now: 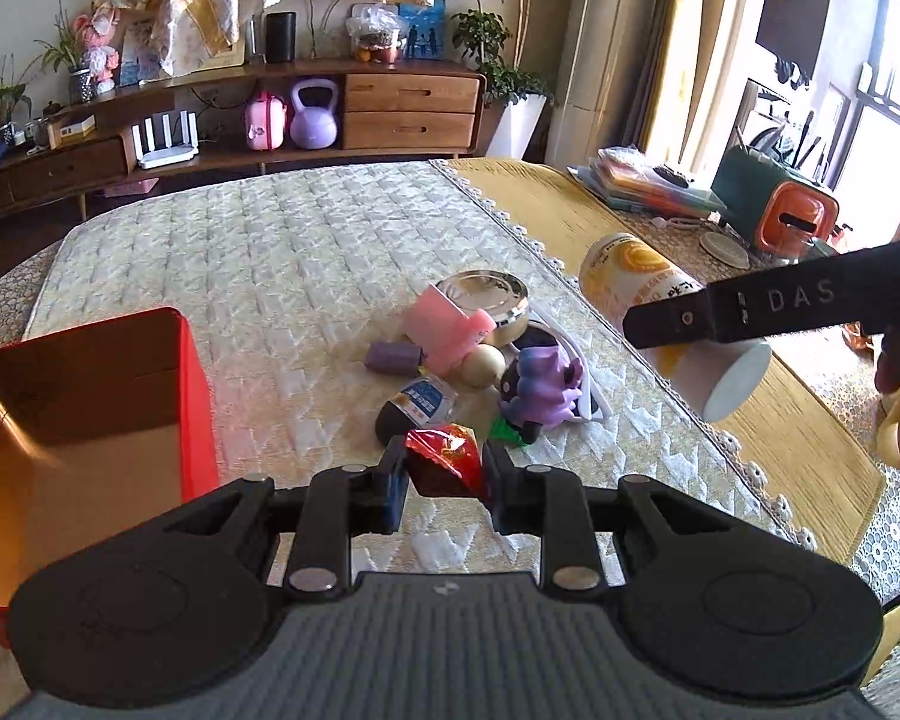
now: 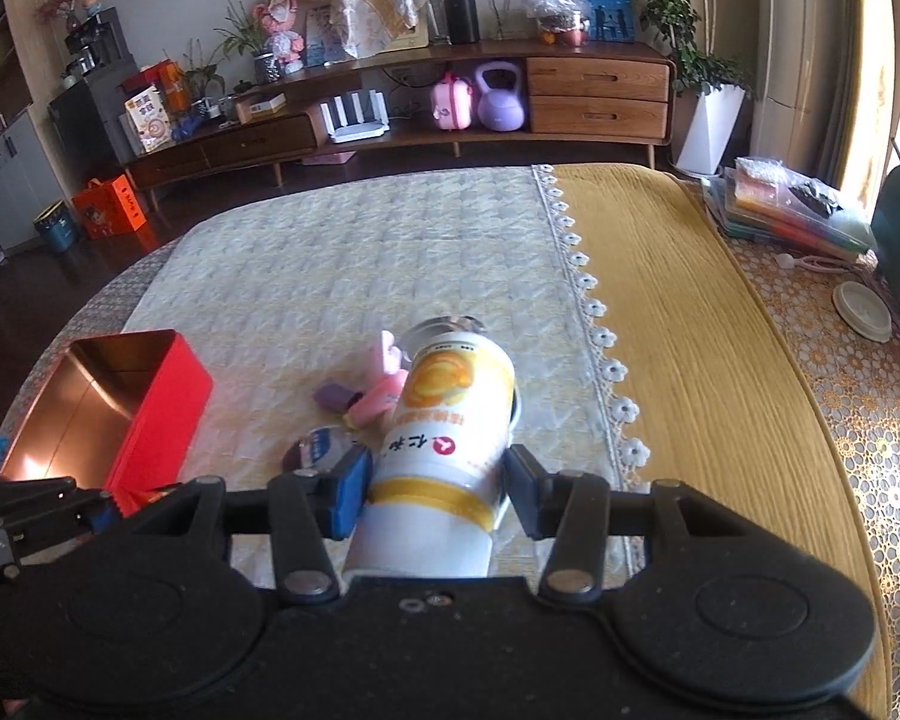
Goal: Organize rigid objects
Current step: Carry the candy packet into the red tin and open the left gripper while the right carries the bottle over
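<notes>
At the lower centre of its view the left gripper [image 1: 444,471] has its jaws clamped on a red wrapped packet [image 1: 444,459], and the right gripper [image 2: 438,492] pinches a yellow-and-white canister [image 2: 450,420] lengthwise, both lifted clear, likely for carrying to the open red box [image 1: 189,396] at the left edge. The canister hides most of the remaining pile [image 1: 480,354] at mid-frame, and the box floor is cut off.
</notes>
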`<state>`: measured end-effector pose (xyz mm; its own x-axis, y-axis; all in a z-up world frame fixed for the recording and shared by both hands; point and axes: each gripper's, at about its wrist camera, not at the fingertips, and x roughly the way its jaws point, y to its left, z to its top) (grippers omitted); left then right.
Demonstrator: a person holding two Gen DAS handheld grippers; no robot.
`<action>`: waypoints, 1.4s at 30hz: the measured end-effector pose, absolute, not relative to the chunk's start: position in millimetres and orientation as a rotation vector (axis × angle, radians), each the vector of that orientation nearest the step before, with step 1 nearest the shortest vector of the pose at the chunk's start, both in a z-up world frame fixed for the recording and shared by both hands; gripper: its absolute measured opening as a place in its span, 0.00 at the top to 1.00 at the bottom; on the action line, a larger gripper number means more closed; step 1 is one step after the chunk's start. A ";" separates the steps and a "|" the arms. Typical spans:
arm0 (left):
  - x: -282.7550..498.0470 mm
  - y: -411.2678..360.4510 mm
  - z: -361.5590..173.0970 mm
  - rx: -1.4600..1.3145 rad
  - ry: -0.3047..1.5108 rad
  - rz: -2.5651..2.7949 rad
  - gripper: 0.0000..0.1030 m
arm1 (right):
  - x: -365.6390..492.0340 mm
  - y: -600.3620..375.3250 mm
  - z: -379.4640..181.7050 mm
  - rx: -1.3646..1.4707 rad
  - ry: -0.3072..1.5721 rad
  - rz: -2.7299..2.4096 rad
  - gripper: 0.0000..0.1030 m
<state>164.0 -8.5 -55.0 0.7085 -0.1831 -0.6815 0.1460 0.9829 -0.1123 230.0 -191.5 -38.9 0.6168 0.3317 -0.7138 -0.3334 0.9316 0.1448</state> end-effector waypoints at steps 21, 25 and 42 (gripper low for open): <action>177.2 144.7 -35.8 -0.133 0.791 0.063 0.75 | 200.1 -33.6 -27.6 -0.152 0.779 0.636 0.53; 191.9 173.8 -43.8 -0.154 0.824 0.088 0.75 | 200.9 -4.1 -33.5 -0.187 0.772 0.664 0.53; 261.2 215.8 -85.1 -0.168 0.964 0.114 0.75 | 204.8 75.8 -84.1 -0.323 0.815 0.733 0.53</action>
